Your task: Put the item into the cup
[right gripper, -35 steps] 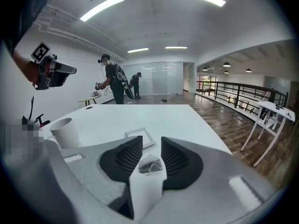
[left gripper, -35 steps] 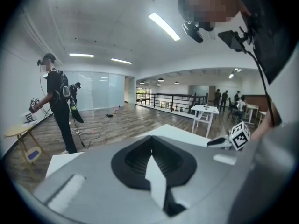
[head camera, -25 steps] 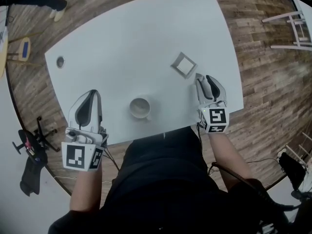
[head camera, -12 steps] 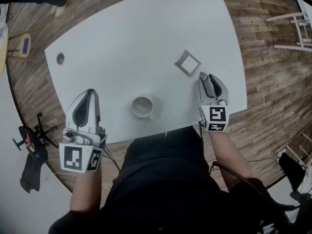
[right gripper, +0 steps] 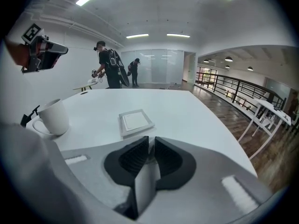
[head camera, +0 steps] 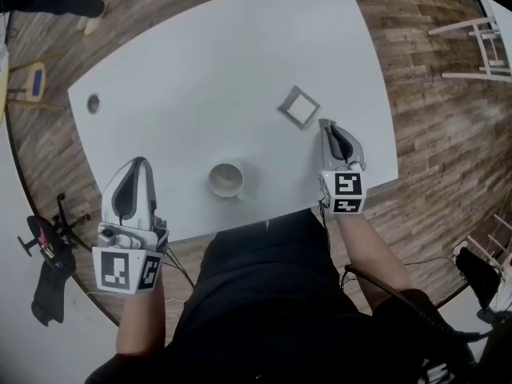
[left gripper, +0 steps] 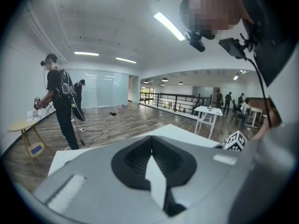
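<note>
A white cup stands near the front of the white table; it is also at the left in the right gripper view. The item, a flat white square plate, lies right of the cup and just ahead of my right gripper. In the right gripper view the plate sits beyond the jaws. These jaws have just been closing. Only a narrow slit is left, with nothing in it. My left gripper rests at the table's front left, shut and empty.
A small round grommet sits in the table's far left corner. White chair legs stand on the wooden floor to the right, a yellow stool and dark gear to the left. People stand far off.
The right gripper's jaws have drawn together from wide apart to a narrow slit. Both hands stay roughly where they were; the plate and cup have not moved.
</note>
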`<state>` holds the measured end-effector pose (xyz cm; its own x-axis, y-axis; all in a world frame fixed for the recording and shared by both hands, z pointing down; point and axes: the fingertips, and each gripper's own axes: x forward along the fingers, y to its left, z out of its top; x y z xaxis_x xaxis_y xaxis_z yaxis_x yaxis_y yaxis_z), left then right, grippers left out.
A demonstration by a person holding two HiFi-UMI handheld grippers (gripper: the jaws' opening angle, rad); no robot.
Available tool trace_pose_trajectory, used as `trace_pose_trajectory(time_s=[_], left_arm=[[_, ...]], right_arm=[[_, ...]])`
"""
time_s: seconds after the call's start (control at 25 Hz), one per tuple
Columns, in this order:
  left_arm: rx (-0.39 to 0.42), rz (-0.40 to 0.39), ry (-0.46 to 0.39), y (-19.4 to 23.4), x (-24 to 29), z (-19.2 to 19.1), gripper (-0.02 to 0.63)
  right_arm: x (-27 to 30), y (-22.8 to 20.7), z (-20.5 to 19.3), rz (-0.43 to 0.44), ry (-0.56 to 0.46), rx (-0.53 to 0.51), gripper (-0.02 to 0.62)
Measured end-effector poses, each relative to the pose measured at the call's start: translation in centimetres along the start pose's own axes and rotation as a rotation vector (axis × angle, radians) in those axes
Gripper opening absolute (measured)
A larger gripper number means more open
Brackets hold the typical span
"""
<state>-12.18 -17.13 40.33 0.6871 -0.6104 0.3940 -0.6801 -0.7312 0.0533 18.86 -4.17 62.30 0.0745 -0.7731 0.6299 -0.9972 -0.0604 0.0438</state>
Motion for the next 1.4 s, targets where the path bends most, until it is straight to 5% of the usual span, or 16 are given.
trace_pose_trajectory(time_s=[0.24,1.4], left_arm=[[-0.026,0.045,0.039,3.8,-1.5,-2.4,-0.002],[0.01,0.043,-0.078,0.1,-3.9,-1.3,-0.002]], right_arm=[[1.8,2.7,0.3,-0.009,-0.014,0.059,0.008],[-2.5,0.6,3.0,-0.008,-0.119,0.036,0.006]])
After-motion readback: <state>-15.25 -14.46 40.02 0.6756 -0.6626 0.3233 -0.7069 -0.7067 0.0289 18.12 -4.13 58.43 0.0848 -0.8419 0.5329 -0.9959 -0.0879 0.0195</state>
